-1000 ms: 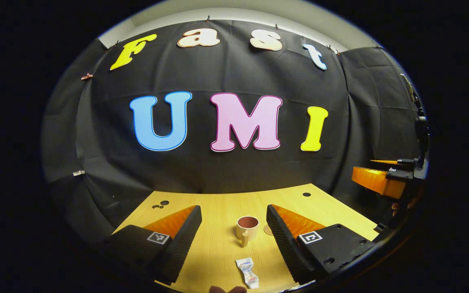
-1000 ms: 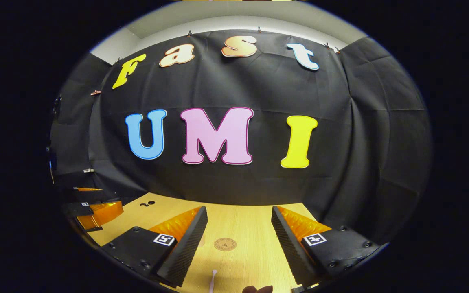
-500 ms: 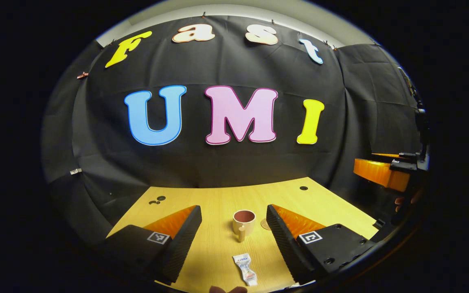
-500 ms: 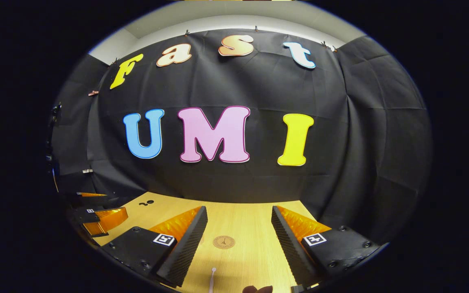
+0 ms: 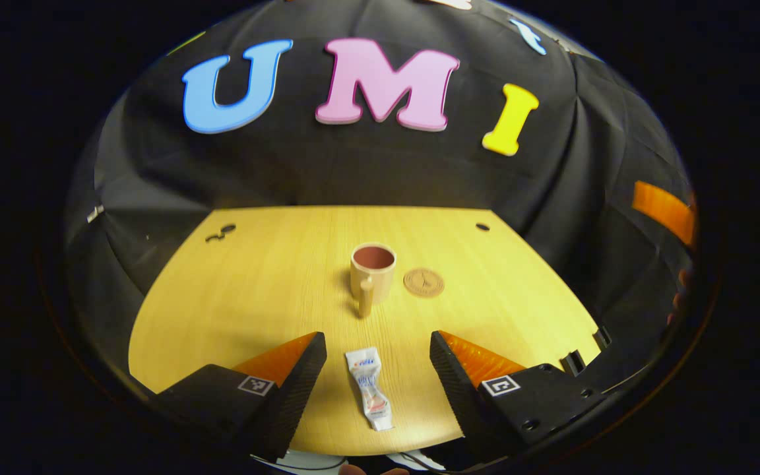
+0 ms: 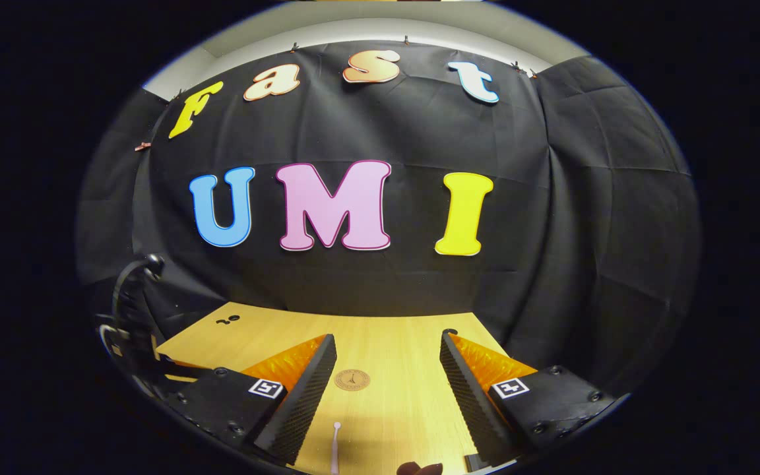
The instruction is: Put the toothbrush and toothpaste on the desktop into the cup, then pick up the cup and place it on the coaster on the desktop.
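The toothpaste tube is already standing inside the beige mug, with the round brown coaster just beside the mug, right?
Not quite. In the left gripper view the small white toothpaste tube lies flat on the wooden desktop, between the open left tongs, well short of the beige mug. The round brown coaster is indeed just beside the mug.

Your left gripper view looks from above the worktop's [image 5: 235, 290] near edge, tilted downward toward the far wall, so most of the surface shows, with the toothpaste [image 5: 370, 388] close below and the cup [image 5: 373, 266] and coaster [image 5: 423, 282] farther off. Your right gripper view sits lower and nearly level, facing the same wall, close over the worktop [image 6: 406, 369]. Both views share the coaster [image 6: 352, 380] and the worktop's far edge.
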A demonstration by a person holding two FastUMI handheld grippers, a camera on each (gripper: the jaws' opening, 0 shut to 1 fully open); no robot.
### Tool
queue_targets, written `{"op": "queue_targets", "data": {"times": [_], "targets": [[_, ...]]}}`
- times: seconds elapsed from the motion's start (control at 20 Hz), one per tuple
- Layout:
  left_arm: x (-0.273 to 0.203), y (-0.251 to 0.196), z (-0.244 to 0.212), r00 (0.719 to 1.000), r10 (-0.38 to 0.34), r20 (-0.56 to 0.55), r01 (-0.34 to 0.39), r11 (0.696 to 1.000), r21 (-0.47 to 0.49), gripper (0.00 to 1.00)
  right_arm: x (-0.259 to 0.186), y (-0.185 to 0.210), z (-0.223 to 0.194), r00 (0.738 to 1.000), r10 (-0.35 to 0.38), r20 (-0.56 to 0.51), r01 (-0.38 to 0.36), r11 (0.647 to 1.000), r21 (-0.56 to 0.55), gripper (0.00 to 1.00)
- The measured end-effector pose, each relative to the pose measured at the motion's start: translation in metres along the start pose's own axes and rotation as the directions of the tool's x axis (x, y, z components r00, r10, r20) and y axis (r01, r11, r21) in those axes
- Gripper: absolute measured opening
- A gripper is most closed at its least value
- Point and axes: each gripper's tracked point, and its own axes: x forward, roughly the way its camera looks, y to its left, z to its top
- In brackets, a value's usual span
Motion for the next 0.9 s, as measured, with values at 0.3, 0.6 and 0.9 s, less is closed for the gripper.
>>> {"op": "queue_targets", "data": {"times": [0.3,0.6,0.9], "targets": [[0.058,0.016,-0.07,0.97,0.026,-0.242,-0.038,0.998,-0.045,0.95,-0.017,-0.036,-0.006,0.996,-0.082,-0.029,0.082,0.997,0.002,0.98],[0.088,0.023,-0.109,0.916,0.052,-0.397,-0.068,0.997,-0.027,0.89,-0.028,-0.057,-0.016,0.991,-0.122,-0.06,0.123,0.992,0.01,0.97],[0.096,0.027,-0.121,0.888,0.104,-0.448,-0.089,0.995,0.055,0.75,-0.021,-0.04,-0.04,0.99,-0.065,-0.124,0.068,0.997,0.024,0.97]]}}
